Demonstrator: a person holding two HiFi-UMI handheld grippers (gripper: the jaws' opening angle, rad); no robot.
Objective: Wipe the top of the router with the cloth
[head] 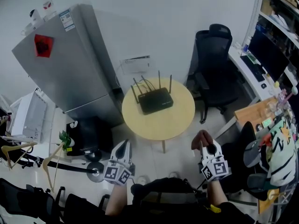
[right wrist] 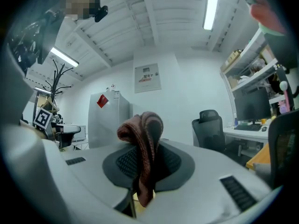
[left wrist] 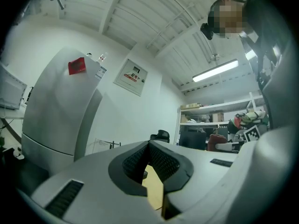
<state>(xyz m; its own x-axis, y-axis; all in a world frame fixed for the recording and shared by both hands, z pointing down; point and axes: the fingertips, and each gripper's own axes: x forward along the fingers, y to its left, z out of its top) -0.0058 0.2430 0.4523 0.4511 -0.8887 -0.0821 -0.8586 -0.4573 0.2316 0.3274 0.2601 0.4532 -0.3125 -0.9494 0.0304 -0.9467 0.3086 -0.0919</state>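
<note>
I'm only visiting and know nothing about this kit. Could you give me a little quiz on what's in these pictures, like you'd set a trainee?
1. True or false: the left tool is shut with nothing in it.
2. Which one grips the reddish cloth? A the left tool; B the right tool; C neither.
3. What stands on the round table?

Key: 1 true. 2 B. 3 the black router, with its antennas up.
</note>
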